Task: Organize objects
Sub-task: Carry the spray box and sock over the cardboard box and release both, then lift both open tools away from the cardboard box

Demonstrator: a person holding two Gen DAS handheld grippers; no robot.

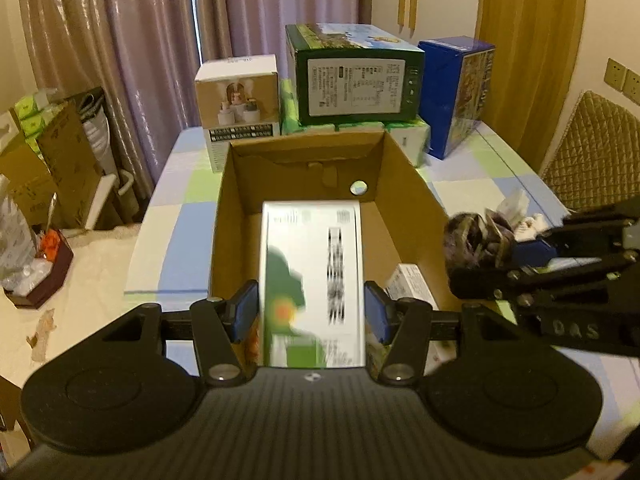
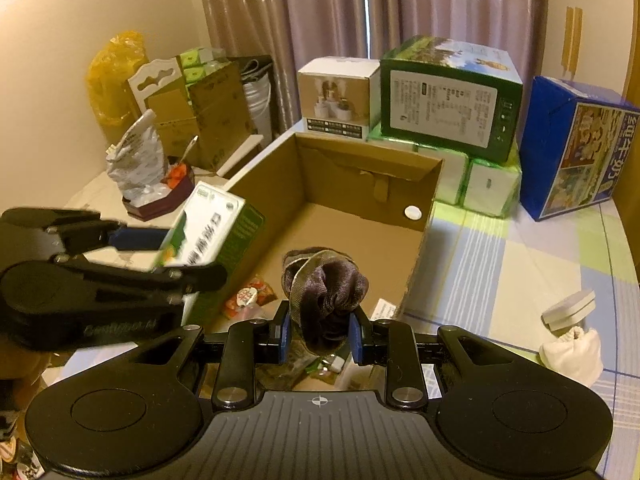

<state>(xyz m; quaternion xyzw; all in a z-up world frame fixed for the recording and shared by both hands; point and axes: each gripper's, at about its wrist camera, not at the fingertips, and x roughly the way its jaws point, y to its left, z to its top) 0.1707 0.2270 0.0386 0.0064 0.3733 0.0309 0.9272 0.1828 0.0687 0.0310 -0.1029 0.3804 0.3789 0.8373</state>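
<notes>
Both claws loaded over the cardboard box [image 2: 360, 184]: left claw [image 1: 311, 312] clamped on green/white carton [image 1: 312, 280], right claw [image 2: 319, 338] clamped on dark velvet pouch [image 2: 328, 292]. Some snack packets [image 2: 248, 298] already inside. White pouch [image 2: 572, 354] & small case [image 2: 570, 308] still on the surface [image 2: 500, 280], approx. halfway.

A home room: drawn curtains [image 1: 120, 40], checked tablecloth [image 2: 520, 264], stacked grocery boxes [image 1: 356, 76].
</notes>
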